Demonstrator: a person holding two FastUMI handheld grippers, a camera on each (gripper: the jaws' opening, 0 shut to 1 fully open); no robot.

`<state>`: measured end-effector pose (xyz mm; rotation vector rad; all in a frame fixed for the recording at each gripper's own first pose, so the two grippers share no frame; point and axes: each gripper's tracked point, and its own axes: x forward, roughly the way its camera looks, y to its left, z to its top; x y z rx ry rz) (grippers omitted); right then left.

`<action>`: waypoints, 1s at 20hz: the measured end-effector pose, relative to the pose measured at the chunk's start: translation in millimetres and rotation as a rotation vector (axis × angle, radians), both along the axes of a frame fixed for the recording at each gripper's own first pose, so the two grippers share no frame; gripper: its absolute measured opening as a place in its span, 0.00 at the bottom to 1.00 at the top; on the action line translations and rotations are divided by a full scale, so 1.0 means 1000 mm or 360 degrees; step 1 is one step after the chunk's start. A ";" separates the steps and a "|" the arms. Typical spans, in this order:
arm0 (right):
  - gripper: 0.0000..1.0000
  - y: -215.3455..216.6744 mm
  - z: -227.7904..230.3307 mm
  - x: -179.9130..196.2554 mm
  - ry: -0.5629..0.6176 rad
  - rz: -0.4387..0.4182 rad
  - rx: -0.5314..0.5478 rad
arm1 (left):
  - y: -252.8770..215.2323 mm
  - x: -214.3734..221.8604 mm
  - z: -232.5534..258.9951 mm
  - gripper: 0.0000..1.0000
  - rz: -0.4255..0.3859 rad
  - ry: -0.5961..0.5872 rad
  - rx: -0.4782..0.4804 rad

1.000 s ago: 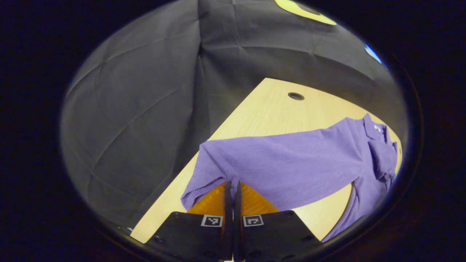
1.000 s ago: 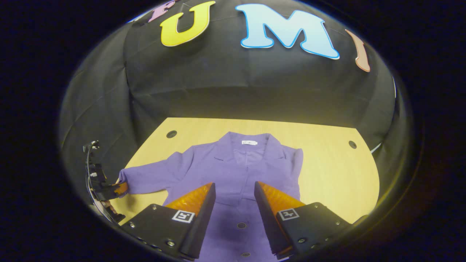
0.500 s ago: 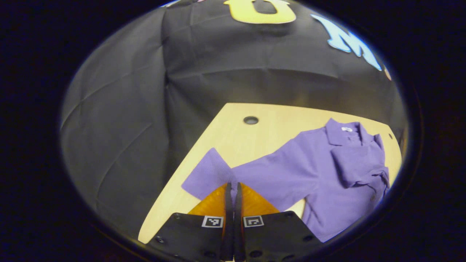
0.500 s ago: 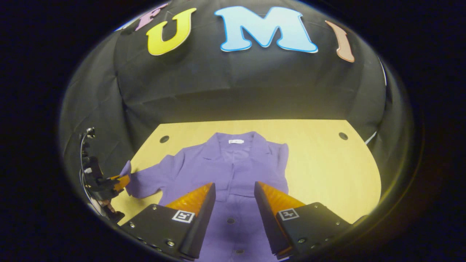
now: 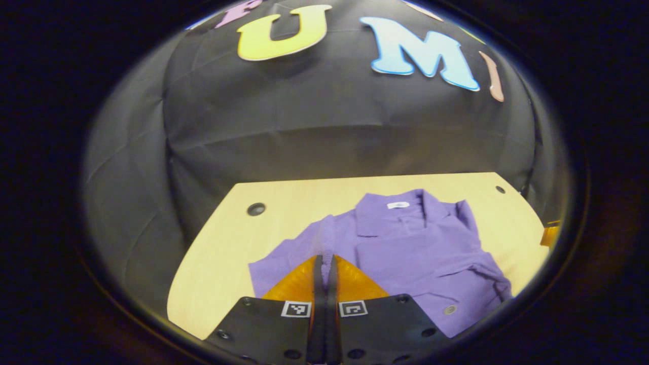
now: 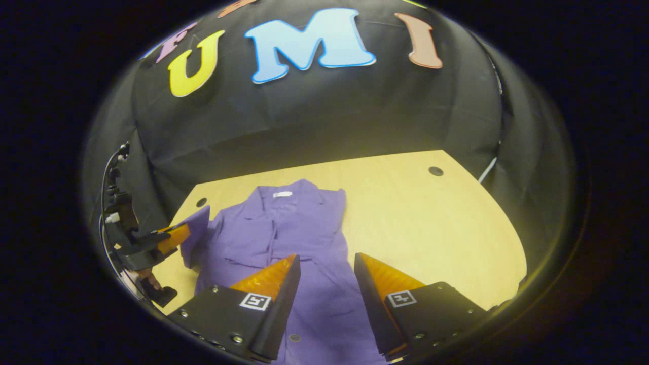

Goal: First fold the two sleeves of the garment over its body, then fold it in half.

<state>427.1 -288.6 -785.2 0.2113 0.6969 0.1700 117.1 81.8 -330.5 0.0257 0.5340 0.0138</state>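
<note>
A purple collared shirt (image 5: 421, 248) (image 6: 299, 238) lies face up on the wooden table (image 5: 223, 253) (image 6: 421, 218), collar toward the back wall. One sleeve is folded across the chest (image 5: 456, 263). My left gripper (image 5: 324, 261) is shut on the cuff of the other sleeve (image 5: 304, 248), lifted above the table beside the shirt body. In the right gripper view that left gripper (image 6: 175, 237) holds the raised sleeve (image 6: 195, 235) at the shirt's left side. My right gripper (image 6: 324, 263) hovers open over the lower front of the shirt, nothing between its fingers.
The tabletop has small round holes near its back corners (image 5: 256, 208) (image 6: 435, 171). Bare wood stretches to the right of the shirt (image 6: 431, 228). Black cloth walls enclose the table on all sides.
My left gripper has carried the sleeve cuff up and inward toward the shirt body, so the sleeve no longer lies stretched out. My right gripper has shifted a little; the shirt now sits further left in its view.
</note>
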 end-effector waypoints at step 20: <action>0.69 -0.127 -0.033 -0.045 0.0137 -0.0260 0.0038 | -0.248 -0.011 -0.035 0.35 -0.0606 0.0222 -0.0082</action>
